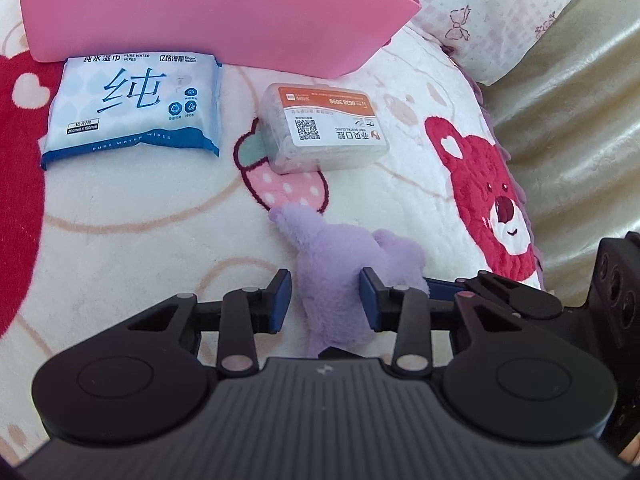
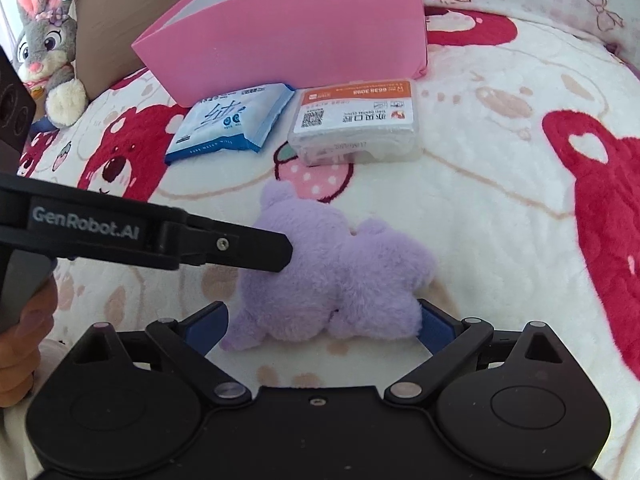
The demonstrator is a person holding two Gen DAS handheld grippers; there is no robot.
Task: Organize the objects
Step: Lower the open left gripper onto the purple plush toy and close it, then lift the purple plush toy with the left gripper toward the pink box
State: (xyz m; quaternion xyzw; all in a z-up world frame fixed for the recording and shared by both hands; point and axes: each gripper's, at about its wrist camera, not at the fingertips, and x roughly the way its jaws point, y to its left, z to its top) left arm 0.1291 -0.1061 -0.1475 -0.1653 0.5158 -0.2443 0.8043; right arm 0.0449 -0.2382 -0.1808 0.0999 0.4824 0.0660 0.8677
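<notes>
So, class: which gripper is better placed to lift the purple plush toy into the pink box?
Left gripper: its pads already squeeze the purple plush toy. The right gripper only straddles it, wide open.

A blue-and-white wipes pack point(image 1: 134, 106) lying against the pink box point(image 1: 208, 12) carries a large blue character "纯", a top line "纯水湿巾 PURE WATER WIPES", a black strip reading "200mm×150mm" and, along its lower band, "PURE WATER WIPES". Just beside the wipes pack, a clear plastic case point(image 1: 324, 126) bears an orange-and-white label, printed upside down to the camera, with a QR code and the number "6638 3098"; its smaller lines are too fine to read. White lettering "GenRobot.AI" runs along the black left gripper point(image 2: 86, 227), nearer the camera than the wipes pack.
</notes>
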